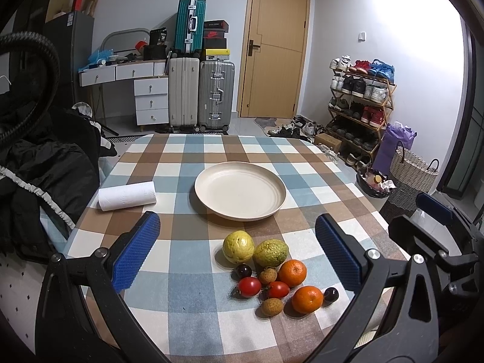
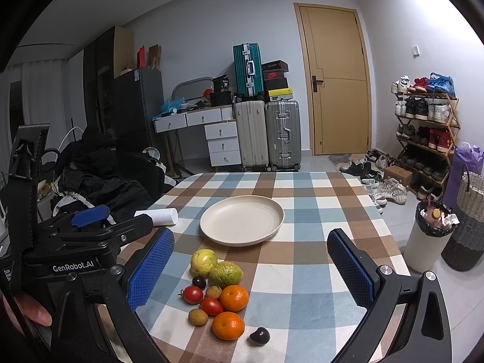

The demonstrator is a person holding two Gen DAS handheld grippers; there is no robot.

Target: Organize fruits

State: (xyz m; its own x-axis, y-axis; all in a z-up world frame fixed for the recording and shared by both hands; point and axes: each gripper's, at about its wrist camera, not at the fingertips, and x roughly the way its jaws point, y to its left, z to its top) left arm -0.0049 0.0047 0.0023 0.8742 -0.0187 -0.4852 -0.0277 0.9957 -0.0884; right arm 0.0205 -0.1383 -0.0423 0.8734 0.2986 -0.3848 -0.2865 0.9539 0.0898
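Room: bedroom-like space with suitcases, a shoe rack and a wooden door behind a checked tabletop point(image 1: 187, 311).
Plate: cream plate point(image 1: 240, 195) sits bare at the middle of the tabletop, just beyond the fruit.
Fruit pile: all fruit lies loose on the cloth near the front edge, none on the plate yet.
Guavas: yellow guava point(image 1: 238, 247) and green guava point(image 1: 270, 253) touch side by side; likely firm and the heaviest pieces, best taken across the widest middle.
Oranges: two oranges point(image 1: 292, 272) look round and springy, with dimpled skin that should give grip; squeeze at the equator.
Tomatoes: two red tomatoes point(image 1: 249, 286) are smooth, thin-skinned and easily burst, so a light pinch is wise.
Small fruit: brown lychee-like fruits point(image 1: 272, 307) and dark plums point(image 1: 331, 294) are small and prone to roll or slip out.
Left tongs: left tongs point(image 1: 239, 249) hang wide open above the pile, holding nothing.
Right tongs: right tongs point(image 2: 251, 267) are also spread wide and empty.
Roll: paper roll point(image 1: 127, 196) lies left of the plate, well apart from the fruit.
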